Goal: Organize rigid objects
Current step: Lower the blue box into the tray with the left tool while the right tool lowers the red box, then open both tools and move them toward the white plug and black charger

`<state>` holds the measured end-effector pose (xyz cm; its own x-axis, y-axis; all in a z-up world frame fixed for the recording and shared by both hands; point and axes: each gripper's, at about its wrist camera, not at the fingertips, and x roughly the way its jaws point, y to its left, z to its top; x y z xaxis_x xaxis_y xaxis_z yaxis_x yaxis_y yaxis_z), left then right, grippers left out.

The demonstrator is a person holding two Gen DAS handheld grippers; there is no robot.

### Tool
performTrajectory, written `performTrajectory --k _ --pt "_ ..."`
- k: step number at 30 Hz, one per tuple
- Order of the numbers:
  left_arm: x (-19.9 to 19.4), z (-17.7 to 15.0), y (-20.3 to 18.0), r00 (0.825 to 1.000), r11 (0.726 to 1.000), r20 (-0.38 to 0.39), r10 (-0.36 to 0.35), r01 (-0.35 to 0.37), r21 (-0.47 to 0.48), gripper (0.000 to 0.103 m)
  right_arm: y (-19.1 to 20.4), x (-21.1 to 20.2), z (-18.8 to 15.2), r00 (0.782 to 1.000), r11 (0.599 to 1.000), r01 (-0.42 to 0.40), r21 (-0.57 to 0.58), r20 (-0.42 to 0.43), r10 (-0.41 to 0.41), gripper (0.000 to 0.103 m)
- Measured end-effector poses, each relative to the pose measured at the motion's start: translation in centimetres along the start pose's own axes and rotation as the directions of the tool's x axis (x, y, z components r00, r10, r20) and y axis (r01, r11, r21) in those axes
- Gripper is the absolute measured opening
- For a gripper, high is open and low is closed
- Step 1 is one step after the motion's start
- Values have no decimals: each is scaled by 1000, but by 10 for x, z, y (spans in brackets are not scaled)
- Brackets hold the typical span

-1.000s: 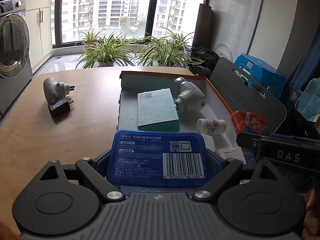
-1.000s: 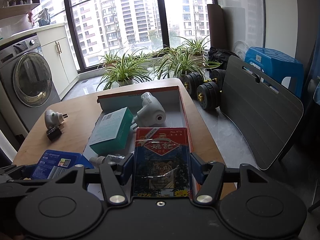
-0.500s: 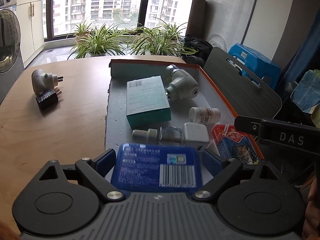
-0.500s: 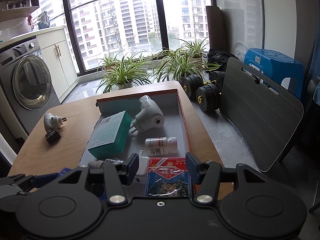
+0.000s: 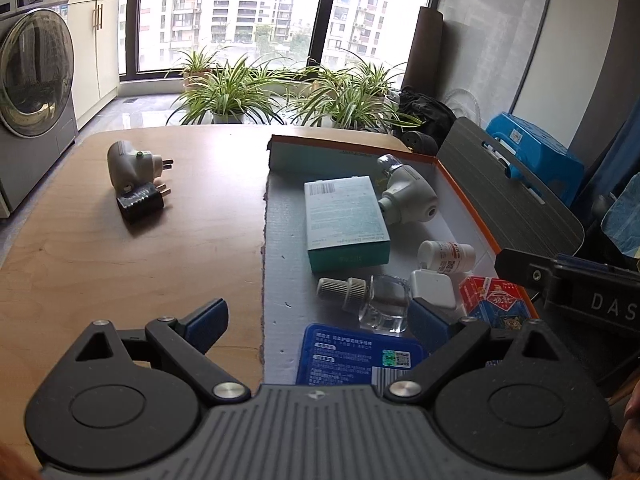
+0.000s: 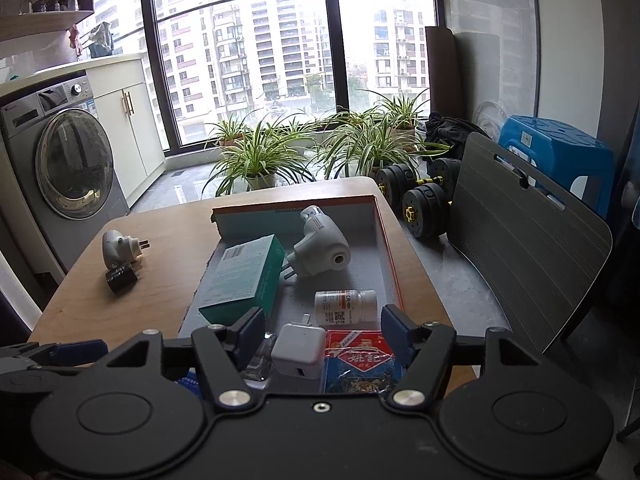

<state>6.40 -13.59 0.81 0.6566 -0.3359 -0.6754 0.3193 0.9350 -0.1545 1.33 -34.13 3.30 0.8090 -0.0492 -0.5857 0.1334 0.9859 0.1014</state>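
Three plug adapters (one boxed); two chargers.

Wooden table: box lid, two plugs

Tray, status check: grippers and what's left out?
Left gripper open, right gripper open, both empty. Blue box and red pack in tray. Two plugs on table, nothing blocking.

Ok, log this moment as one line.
left tongs: open, over blue case | right tongs: open, over card pack | both in box | two plugs on table
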Motion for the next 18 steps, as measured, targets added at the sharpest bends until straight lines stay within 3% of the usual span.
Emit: performTrajectory --k 18 --pt "-30 10 83 988 977 36 148 -140 -158 99 78 11 6 993 984 -116 -134 -38 112 82"
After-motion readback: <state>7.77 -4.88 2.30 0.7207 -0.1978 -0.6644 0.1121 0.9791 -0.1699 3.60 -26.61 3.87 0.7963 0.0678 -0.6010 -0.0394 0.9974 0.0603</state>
